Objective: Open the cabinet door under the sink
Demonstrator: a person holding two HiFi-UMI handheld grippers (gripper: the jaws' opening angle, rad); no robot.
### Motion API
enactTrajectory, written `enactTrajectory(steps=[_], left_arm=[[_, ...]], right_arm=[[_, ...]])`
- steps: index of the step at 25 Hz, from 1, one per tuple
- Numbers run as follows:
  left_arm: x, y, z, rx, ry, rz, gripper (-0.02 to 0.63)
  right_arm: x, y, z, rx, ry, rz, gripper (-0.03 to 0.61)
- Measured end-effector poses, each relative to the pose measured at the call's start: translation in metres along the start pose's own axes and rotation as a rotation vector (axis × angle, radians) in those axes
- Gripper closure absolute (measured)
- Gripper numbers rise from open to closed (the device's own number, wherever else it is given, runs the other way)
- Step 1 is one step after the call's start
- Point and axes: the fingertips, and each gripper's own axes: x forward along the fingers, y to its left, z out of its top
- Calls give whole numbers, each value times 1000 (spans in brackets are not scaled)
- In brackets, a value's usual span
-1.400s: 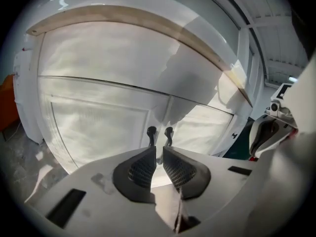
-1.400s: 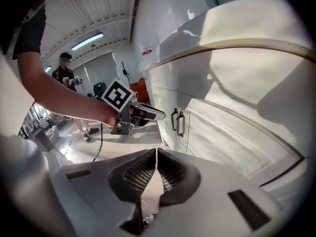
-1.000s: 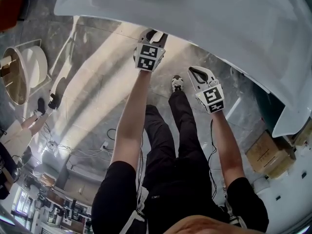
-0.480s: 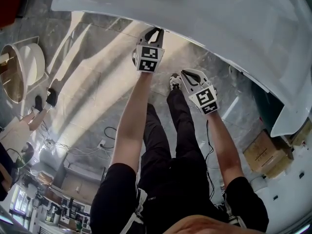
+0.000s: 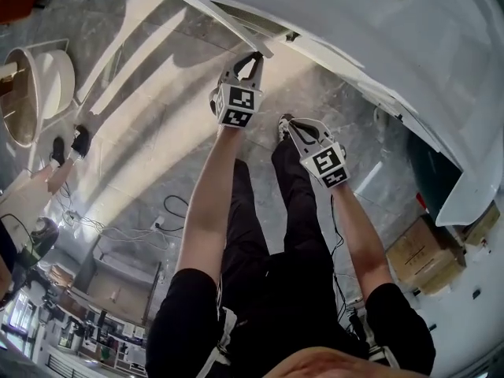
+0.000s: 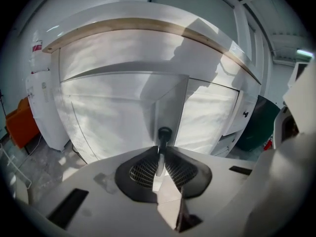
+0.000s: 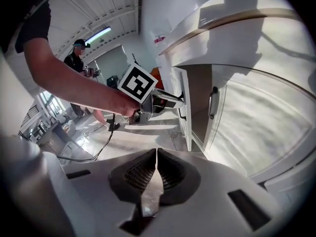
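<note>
The white cabinet door (image 5: 228, 22) under the sink counter (image 5: 409, 61) stands ajar, swung out toward me. My left gripper (image 5: 253, 57) is shut on its slim dark handle (image 6: 163, 132), which sits pinched between the jaws (image 6: 160, 149). The right gripper view shows that door (image 7: 185, 107) edge-on, with the left gripper (image 7: 170, 97) at its handle and the dark cabinet inside behind it. My right gripper (image 5: 290, 122) hangs lower right of the left one, apart from the cabinet. Its jaws (image 7: 155, 157) are shut with nothing between them.
A second door (image 7: 256, 127) with a vertical bar handle (image 7: 213, 102) stays closed to the right. A round basin (image 5: 39, 101) and cables (image 5: 169, 207) lie on the marble floor at left. A cardboard box (image 5: 425, 254) sits at right. Another person (image 7: 76, 58) stands far behind.
The left gripper has drawn back from the cabinet with the handle in its jaws, and the door has swung out from under the counter. The right gripper has edged left.
</note>
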Motion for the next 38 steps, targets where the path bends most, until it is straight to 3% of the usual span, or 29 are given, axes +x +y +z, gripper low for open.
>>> enactTrajectory(steps=[7, 20, 28, 38], left_arm=[[-31, 11, -23, -27, -7, 9, 565], [-86, 46, -61, 15, -6, -1, 565], [-123, 87, -86, 51, 18, -9, 565], [-161, 156, -99, 138, 36, -22, 572]], right_arm=[[25, 33, 9, -29, 1, 38, 512], [64, 78, 23, -65, 19, 64, 512], [87, 99, 39, -43, -14, 20, 512], [129, 170, 49, 55, -31, 5, 512]])
